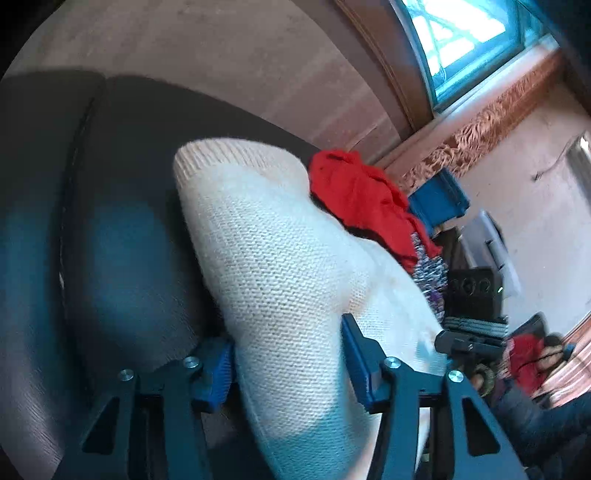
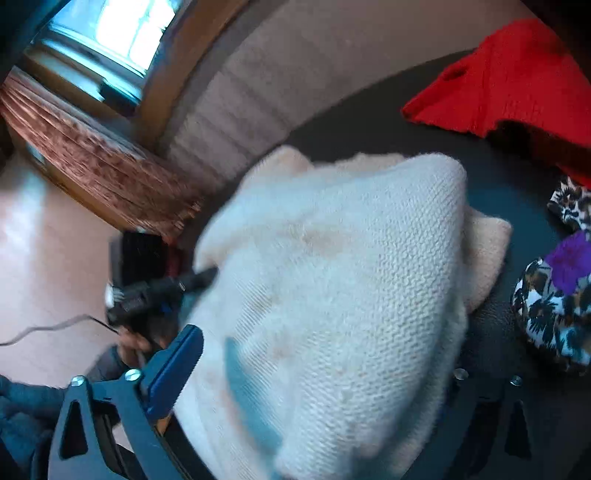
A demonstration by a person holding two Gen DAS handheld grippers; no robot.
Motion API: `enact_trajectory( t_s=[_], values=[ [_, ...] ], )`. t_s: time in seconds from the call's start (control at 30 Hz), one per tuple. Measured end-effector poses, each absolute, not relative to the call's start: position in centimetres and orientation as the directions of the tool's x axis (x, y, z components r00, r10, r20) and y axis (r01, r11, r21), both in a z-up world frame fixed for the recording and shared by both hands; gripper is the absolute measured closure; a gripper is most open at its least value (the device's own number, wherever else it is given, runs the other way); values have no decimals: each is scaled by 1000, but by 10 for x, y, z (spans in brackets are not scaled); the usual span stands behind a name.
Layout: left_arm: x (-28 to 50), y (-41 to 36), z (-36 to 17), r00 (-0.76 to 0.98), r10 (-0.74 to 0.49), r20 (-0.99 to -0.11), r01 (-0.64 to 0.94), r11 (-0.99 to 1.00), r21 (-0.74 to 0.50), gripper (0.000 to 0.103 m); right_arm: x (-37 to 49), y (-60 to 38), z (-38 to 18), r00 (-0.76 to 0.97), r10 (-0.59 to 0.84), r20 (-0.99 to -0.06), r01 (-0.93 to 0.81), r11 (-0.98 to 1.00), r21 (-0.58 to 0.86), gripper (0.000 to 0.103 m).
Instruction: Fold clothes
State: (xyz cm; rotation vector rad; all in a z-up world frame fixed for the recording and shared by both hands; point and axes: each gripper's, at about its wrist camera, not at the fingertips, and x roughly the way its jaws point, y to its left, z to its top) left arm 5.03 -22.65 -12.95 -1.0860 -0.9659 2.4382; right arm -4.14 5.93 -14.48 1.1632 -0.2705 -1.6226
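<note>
The cream knit sweater [image 1: 280,266] lies bunched up on the dark worktop [image 1: 122,221], right in front of both grippers. It looks partly folded, with one layer lying over another, but it is still lumpy, so I think the fold needs more work.

The left gripper [image 1: 288,363] stands wide, with the sweater running between its blue fingers [image 1: 216,373]. I cannot see them pinching it. The right gripper [image 2: 314,369] has one blue finger beside the sweater. The other finger is hidden under the cloth, so I cannot tell if it is holding on.

More clothes seem to be waiting. A red garment [image 2: 517,77] lies farther back, apart from the sweater, and a flowery cloth [image 2: 554,295] sits near the edge.

Behind the worktop are a pale wall [image 1: 221,55], a bright window [image 1: 461,33] and a wooden sill [image 2: 85,155].
</note>
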Motion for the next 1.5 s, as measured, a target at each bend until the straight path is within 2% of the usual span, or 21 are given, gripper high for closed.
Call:
enact_trajectory(
  t_s=[0.07, 0.13, 0.2, 0.27, 0.3, 0.33, 0.37, 0.4, 0.43, 0.5, 0.7, 0.87, 1.07, 1.23, 1.33, 1.43, 1.5],
  values=[
    [52, -231, -132, -686, 519, -510, 3, -699, -715, 49, -37, 57, -144, 42, -834, -550, 652, -395, 647, 0],
    [49, -230, -130, -689, 510, -515, 21, -697, -717, 43, -35, 54, -142, 28, -828, -561, 666, -403, 628, 0],
    [44, -224, -126, -691, 489, -532, 38, -710, -703, 31, -35, 51, -141, 30, -816, -577, 668, -413, 619, 0],
    [39, -215, -123, -702, 465, -539, 41, -730, -683, 23, -41, 51, -141, 40, -812, -582, 646, -424, 635, 0],
    [39, -211, -123, -708, 451, -543, 39, -743, -668, 22, -43, 53, -141, 38, -812, -582, 630, -433, 645, 4],
    [38, -207, -122, -714, 437, -546, 37, -756, -653, 23, -45, 54, -141, 34, -812, -583, 615, -443, 653, 12],
    [40, -206, -123, -717, 442, -540, 37, -749, -662, 39, -46, 58, -143, 29, -810, -586, 599, -455, 659, 19],
    [42, -206, -125, -719, 446, -533, 37, -742, -670, 57, -49, 64, -146, 33, -815, -579, 573, -460, 679, 43],
    [44, -205, -126, -722, 450, -526, 37, -734, -678, 59, -52, 71, -150, 37, -819, -572, 545, -464, 699, 62],
    [53, -203, -125, -733, 453, -508, 32, -723, -691, 68, -50, 78, -153, 31, -829, -559, 526, -462, 714, 63],
    [106, -203, -106, -783, 419, -460, 5, -736, -677, 69, -31, 67, -153, 85, -846, -526, 543, -404, 736, 63],
    [166, -224, -74, -840, 295, -456, 55, -789, -612, 69, -5, 5, -148, 240, -856, -458, 568, -259, 781, 63],
    [258, -277, -23, -932, 28, -362, 200, -792, -577, 70, 43, -126, -108, 473, -807, -353, 610, 11, 793, 63],
    [350, -333, 35, -935, -253, -248, 350, -769, -535, 69, 91, -251, -39, 620, -735, -274, 627, 255, 736, 63],
    [390, -365, 69, -902, -382, -202, 430, -755, -495, 70, 130, -322, 10, 681, -682, -266, 643, 382, 664, 63],
    [420, -406, 95, -859, -485, -165, 496, -704, -509, 69, 161, -393, 47, 712, -644, -280, 647, 447, 618, 63],
    [433, -440, 101, -823, -540, -178, 544, -659, -519, 69, 179, -441, 65, 716, -627, -306, 658, 462, 595, 63]
  ],
)
